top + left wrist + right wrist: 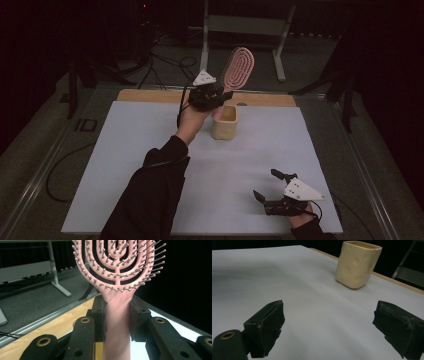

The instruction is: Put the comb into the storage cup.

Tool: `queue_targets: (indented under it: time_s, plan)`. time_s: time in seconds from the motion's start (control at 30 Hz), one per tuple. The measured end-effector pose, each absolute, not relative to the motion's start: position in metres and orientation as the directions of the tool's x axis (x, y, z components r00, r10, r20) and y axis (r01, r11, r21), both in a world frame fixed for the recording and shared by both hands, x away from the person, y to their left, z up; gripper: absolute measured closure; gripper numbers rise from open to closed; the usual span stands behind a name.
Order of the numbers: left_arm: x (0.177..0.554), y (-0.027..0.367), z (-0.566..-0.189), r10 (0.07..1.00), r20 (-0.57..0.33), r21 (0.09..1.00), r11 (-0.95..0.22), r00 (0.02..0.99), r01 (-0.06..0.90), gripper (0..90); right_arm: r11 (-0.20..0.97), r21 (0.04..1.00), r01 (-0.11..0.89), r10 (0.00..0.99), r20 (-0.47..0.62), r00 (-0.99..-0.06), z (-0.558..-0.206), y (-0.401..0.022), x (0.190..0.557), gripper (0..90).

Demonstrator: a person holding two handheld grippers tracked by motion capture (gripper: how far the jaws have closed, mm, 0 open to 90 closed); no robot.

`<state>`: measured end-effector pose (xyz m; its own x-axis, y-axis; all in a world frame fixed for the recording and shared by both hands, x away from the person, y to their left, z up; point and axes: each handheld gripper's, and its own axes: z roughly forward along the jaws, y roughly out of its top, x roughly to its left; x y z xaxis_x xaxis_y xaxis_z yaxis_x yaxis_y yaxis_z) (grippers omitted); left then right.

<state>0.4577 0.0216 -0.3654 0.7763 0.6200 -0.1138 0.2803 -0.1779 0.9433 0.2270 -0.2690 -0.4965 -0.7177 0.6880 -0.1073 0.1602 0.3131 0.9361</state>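
Note:
A pink vented hairbrush (237, 67) stands upright in the air, bristle head up, its handle clamped in my left gripper (216, 96), which is shut on it. In the left gripper view the handle (117, 322) runs between the two black jaws and the head (117, 262) fans out above. Just below and right of that gripper stands a cream cup (224, 122) on the white sheet, and the handle's lower end hangs at its rim. My right gripper (266, 186) rests open near the front right of the sheet, its jaws wide apart, facing the cup (357, 263).
The white sheet (150, 165) covers a wooden tabletop (145, 95) whose far edge shows as a tan strip. Cables (165, 65) and a metal stand's legs (280, 50) lie on the dark floor beyond the table.

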Motion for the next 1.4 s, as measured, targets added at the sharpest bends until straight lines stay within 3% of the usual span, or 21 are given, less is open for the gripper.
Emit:
queue_targets:
  time_s: [0.93, 1.4]
  plan:
    - [0.487, 0.017, -0.395, 0.61, -0.142, 0.985, 0.008, 0.779, 0.173, 69.9, 0.306, 0.939, 0.16, 0.681, -0.099, -0.725, -0.498, -0.269, 0.228, 9.3]
    - [0.49, 0.011, -0.418, 0.611, -0.145, 0.985, 0.019, 0.778, 0.169, 69.9, 0.303, 0.94, 0.159, 0.677, -0.095, -0.73, -0.497, -0.269, 0.227, 9.3]
